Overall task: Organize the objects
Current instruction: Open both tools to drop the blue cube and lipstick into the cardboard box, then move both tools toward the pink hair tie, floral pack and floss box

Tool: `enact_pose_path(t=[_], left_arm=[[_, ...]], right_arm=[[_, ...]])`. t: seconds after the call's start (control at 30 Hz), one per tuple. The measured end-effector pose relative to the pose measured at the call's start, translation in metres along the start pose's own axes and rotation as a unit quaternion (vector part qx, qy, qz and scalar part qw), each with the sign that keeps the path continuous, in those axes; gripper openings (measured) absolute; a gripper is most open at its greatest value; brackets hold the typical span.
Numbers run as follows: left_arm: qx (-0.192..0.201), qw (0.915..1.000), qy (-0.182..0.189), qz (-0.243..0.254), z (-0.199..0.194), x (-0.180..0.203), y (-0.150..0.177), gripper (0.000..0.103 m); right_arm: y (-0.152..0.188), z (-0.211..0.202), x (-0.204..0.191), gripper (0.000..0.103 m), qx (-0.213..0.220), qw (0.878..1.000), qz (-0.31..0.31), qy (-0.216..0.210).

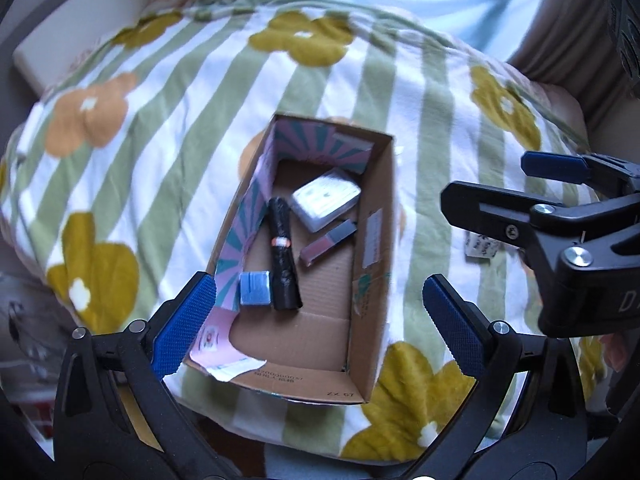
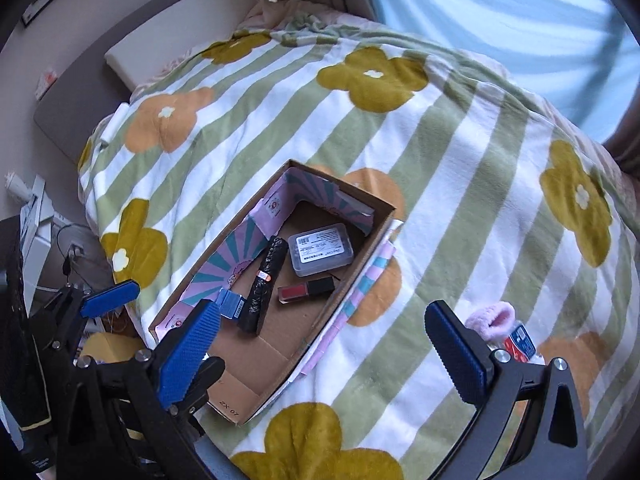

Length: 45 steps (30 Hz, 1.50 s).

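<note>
We hold our left gripper (image 1: 320, 320) wide open and empty at the bottom of the left wrist view, over the near end of the cardboard box (image 1: 372, 280) that sits mid-frame on the flowered blanket (image 1: 180, 100). Our right gripper (image 2: 324, 352) likewise gapes empty at the bottom of its own frame. Inside the box lie a black roll (image 1: 282, 256), a small blue box (image 1: 255, 289) touching it, a clear plastic case (image 2: 322, 249) and a red lip tint (image 2: 306, 290). At the lower right of the right wrist view, a pink fluffy item (image 2: 494, 320) rests on the blanket beside a small packet (image 2: 520, 342).
</note>
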<state>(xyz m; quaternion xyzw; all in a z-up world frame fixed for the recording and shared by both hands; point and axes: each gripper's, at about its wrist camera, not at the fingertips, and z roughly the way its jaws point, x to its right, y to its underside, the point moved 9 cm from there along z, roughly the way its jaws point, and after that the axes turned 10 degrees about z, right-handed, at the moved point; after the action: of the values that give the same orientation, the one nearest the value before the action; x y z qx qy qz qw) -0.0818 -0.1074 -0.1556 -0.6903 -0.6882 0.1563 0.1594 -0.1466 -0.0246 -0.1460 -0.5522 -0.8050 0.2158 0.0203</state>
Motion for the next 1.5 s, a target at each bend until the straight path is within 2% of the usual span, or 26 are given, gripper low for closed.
enact_pose_path(t=[0.2, 0.3, 0.4, 0.6, 0.83, 1.13, 1.33, 1.5], left_arm=[[0.041, 0.9980, 0.031, 0.038, -0.027, 0.037, -0.024, 0.103], [0.051, 0.9957, 0.053, 0.057, -0.033, 0.054, -0.031, 0.103], [0.060, 0.9927, 0.079, 0.068, -0.037, 0.072, -0.036, 0.103], [0.065, 0.9867, 0.100, 0.110, -0.042, 0.109, -0.040, 0.103], [0.075, 0.9796, 0.121, 0.142, -0.047, 0.149, -0.054, 0.103], [0.058, 0.9775, 0.129, 0.157, -0.031, 0.192, -0.062, 0.103], [0.033, 0.9783, 0.125, 0.162, 0.001, 0.222, -0.066, 0.103], [0.001, 0.9805, 0.115, 0.160, 0.046, 0.244, -0.062, 0.103]], right_arm=[[0.016, -0.056, 0.049, 0.102, 0.063, 0.993, 0.087, 0.052], [0.031, -0.083, 0.080, 0.102, 0.095, 0.982, 0.134, 0.096], [0.050, -0.099, 0.108, 0.102, 0.101, 0.972, 0.171, 0.128], [0.090, -0.122, 0.144, 0.102, 0.117, 0.954, 0.237, 0.142], [0.109, -0.146, 0.165, 0.102, 0.140, 0.943, 0.254, 0.162], [0.115, -0.156, 0.201, 0.102, 0.144, 0.942, 0.248, 0.173], [0.112, -0.141, 0.237, 0.102, 0.126, 0.950, 0.223, 0.176], [0.108, -0.115, 0.268, 0.102, 0.113, 0.960, 0.191, 0.169]])
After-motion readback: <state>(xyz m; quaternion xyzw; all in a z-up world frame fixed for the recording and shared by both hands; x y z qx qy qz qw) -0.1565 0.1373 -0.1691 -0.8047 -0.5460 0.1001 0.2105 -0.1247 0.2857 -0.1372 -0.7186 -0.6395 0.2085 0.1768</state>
